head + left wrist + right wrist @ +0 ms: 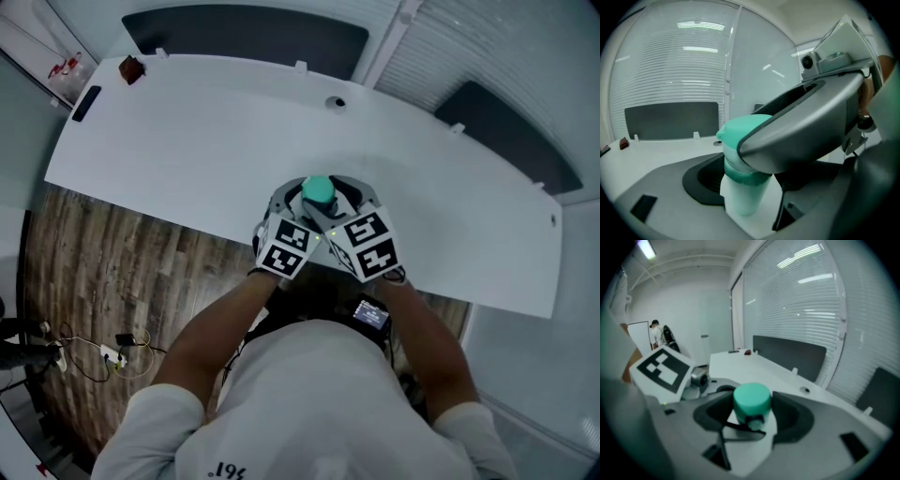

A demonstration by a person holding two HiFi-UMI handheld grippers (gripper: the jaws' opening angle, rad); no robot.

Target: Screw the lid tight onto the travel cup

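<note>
The travel cup stands near the front edge of the white table. Its white body sits between the jaws of my left gripper, which look shut on it. The teal lid is on top of the cup. My right gripper comes in from above and is shut on the lid, its dark pads pressing both sides. In the head view both grippers, left and right, meet around the cup, and their marker cubes hide the cup body.
A small red object and a black bar lie at the table's far left corner. A cable hole is at the far edge. Dark panels stand behind the table. A person stands far back in the room.
</note>
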